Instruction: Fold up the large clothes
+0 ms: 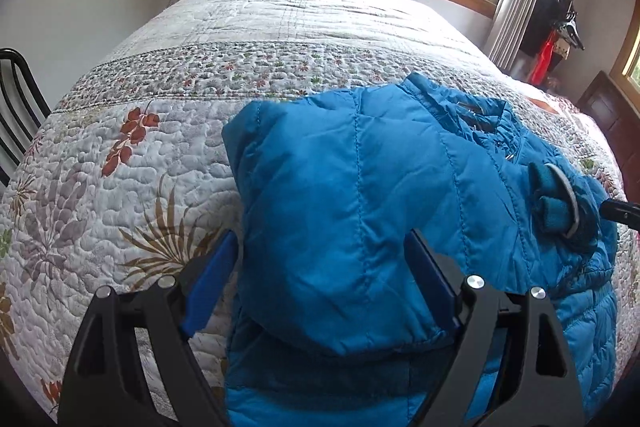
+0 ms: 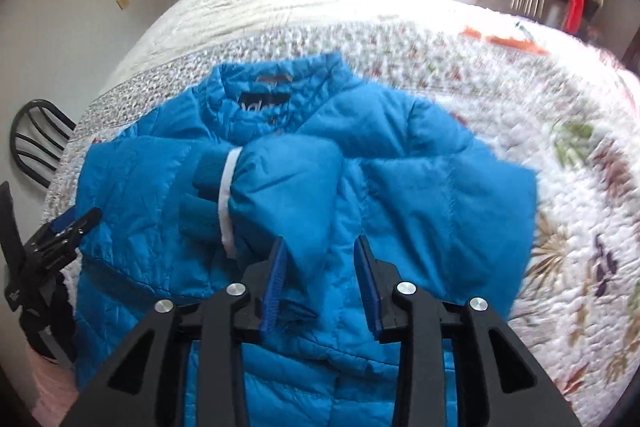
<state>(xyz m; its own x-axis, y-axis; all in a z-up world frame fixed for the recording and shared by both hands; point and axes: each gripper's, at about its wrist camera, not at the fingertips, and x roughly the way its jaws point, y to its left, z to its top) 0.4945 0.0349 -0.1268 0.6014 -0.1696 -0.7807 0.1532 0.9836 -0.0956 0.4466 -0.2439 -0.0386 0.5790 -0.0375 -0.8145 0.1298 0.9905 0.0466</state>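
On the flowered quilt (image 1: 132, 187) of the bed lies the blue puffy jacket (image 2: 420, 195), both sleeves folded over its front. My left tongs (image 1: 320, 255) stand wide apart around a sleeve, not pressing. My right tongs (image 2: 320, 247) hang released above the jacket, grasping nothing.

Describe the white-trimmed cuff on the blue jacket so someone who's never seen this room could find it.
On the quilted floral bedspread lies a blue puffer jacket. One sleeve is folded across its chest, just below the collar. The cuff ends that sleeve: darker knitted blue, edged by the jacket's only white band.
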